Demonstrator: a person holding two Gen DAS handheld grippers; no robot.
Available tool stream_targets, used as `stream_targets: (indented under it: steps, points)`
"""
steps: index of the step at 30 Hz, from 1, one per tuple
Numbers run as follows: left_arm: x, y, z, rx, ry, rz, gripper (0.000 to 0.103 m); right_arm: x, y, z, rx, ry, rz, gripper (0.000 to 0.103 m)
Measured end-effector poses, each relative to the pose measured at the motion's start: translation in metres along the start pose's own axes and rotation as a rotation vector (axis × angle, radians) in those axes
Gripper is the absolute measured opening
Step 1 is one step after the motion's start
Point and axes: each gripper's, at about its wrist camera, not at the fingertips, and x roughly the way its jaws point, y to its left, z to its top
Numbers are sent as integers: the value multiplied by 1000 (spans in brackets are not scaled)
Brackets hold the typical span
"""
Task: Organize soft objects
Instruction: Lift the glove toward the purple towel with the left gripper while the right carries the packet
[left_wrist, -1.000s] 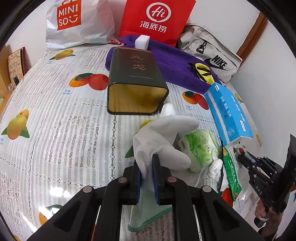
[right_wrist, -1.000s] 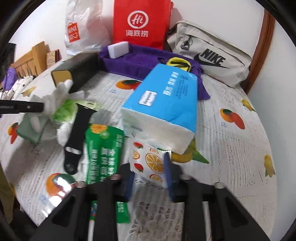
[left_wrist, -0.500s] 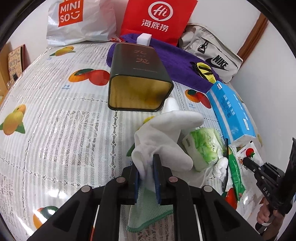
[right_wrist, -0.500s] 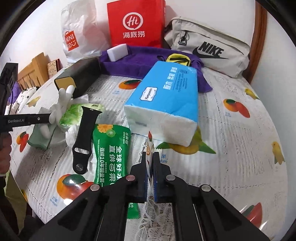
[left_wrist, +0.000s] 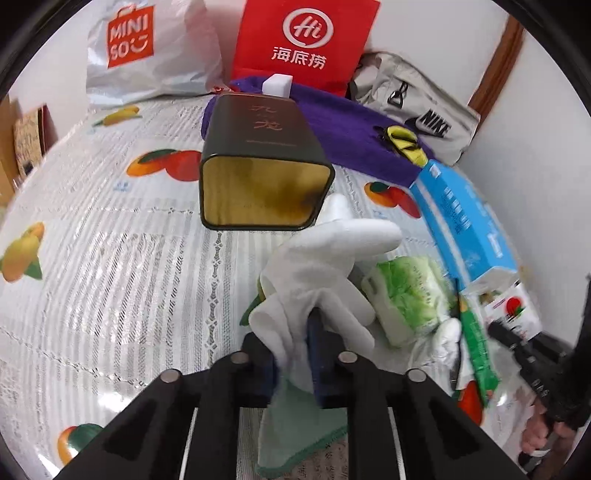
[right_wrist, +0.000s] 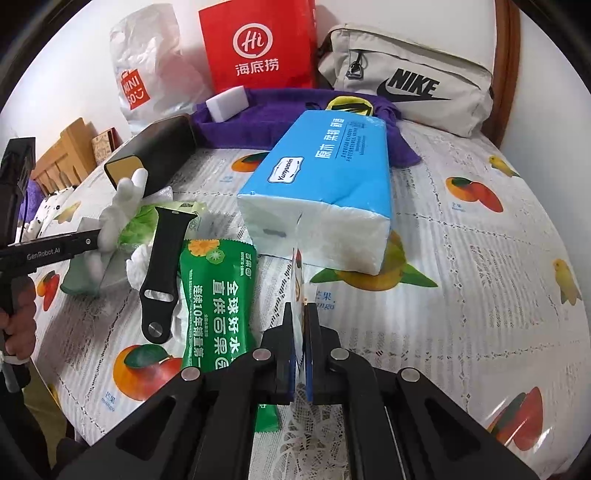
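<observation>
1. Soft things lie bunched near the middle of the table (right_wrist: 461, 258), on its fruit-print cover; seen from the right wrist camera, from left to right:
2. Left tongs (right_wrist: 96, 236) reach in from the left edge and pinch a white glove (right_wrist: 122, 206); in the left wrist view the same left tongs (left_wrist: 293, 347) are pressed together on the glove's (left_wrist: 325, 266) cloth, with a pale green cloth (left_wrist: 295, 424) hanging below them.
3. A dark tin (right_wrist: 155, 155) lies on its side just behind the glove, its gold-lined mouth open toward the left wrist camera.
4. A green-and-white tissue pack (right_wrist: 142, 225) sits beside the glove, and a black watch strap (right_wrist: 162, 273) rests across it.
5. A green snack pouch (right_wrist: 218, 302) lies flat next to the strap.
6. Right tongs (right_wrist: 300, 347) are clamped on a thin fruit-print sachet (right_wrist: 297, 280), which stands edge-on between the pads.
7. A blue tissue pack (right_wrist: 325, 177) lies just behind the sachet, its far end over a purple towel (right_wrist: 280, 110).
8. At the back stand a white shopping bag (right_wrist: 147, 74), a red paper bag (right_wrist: 258, 48) and a beige Nike bag (right_wrist: 406, 74).
</observation>
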Motion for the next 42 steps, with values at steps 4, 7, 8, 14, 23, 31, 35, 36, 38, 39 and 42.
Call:
stream_targets:
  steps: [4, 7, 8, 14, 23, 31, 35, 36, 38, 39, 42]
  points:
    - [-11, 8, -3, -39, -14, -28, 11, -4, 0, -2, -4, -2, -4, 4]
    - [-19, 7, -4, -41, -30, -39, 11, -7, -2, -1, -5, -6, -6, 4]
    - [-23, 6, -3, -42, -35, -49, 11, -9, -1, -1, -7, -6, -6, 4]
    - [-49, 1, 5, -29, -84, -68, 11, -26, 2, 4, -20, -34, -4, 4]
    - [-71, -1, 29, -44, -125, -62, 11, -43, 3, 23, -28, -68, 8, 4]
    - [-71, -7, 55, -41, -134, -58, 11, -50, 0, 48, -39, -102, 17, 4]
    - [-71, -12, 74, -28, -137, -46, 11, -51, -4, 68, -41, -124, 23, 4]
    - [-71, -13, 77, -27, -137, -41, 11, -51, -5, 74, -44, -132, 22, 4]
    - [-70, -16, 88, -21, -136, -35, 11, -50, -6, 87, -52, -146, 26, 4]
    - [-69, -17, 94, -18, -138, -33, 11, -49, -7, 93, -55, -150, 26, 4]
    - [-63, -19, 114, -10, -133, -21, 11, -42, -9, 114, -58, -159, 24, 4]
